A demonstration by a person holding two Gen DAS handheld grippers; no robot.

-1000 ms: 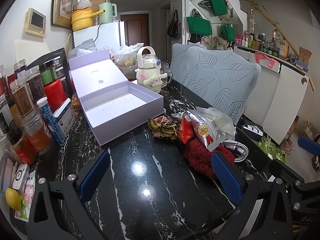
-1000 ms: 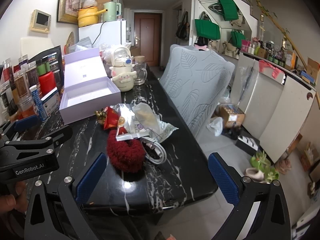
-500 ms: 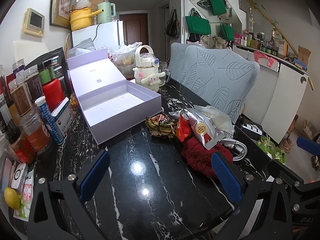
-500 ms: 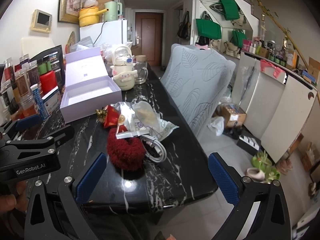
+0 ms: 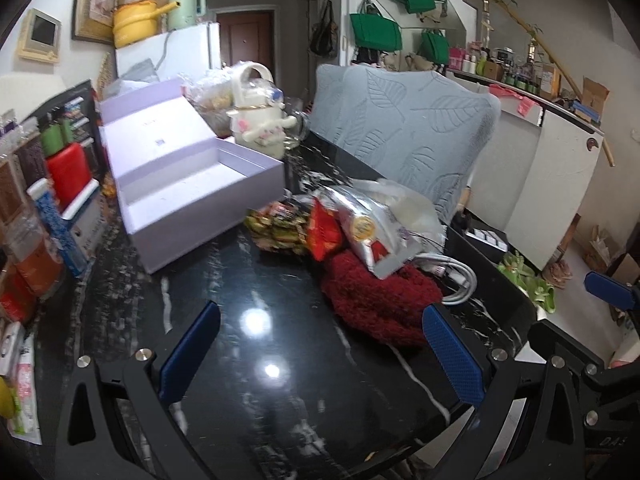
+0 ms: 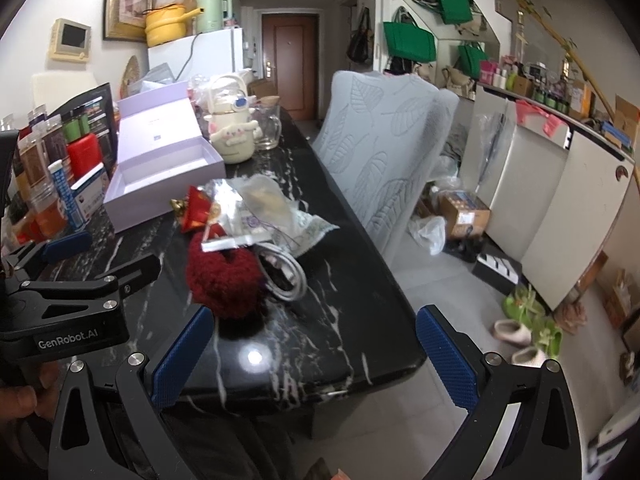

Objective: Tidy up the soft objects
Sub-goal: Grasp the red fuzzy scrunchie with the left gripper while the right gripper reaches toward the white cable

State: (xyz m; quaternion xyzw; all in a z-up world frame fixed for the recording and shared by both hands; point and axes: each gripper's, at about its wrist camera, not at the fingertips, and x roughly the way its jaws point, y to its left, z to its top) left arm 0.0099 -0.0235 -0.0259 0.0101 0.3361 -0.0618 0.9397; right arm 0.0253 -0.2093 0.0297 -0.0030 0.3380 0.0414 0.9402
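Grippers spread wide over a black table (image 5: 280,400), nothing picked up yet

The left gripper (image 5: 316,354) and the right gripper (image 6: 314,354) both hang with fingers apart and hold nothing. The soft things lie in one heap mid-table: a red fuzzy ball (image 6: 224,276) nearest the edge, a silver packet (image 5: 372,236) resting across its top, a white cable (image 6: 286,274) touching its right side, and snack wrappers (image 5: 280,228) just behind. A lilac box (image 5: 192,196) stands with its lid up beside the heap, likely the place meant to take them. The left gripper points between box and heap; the right one faces the fuzzy ball, probably lined up to take it first, since it lies closest
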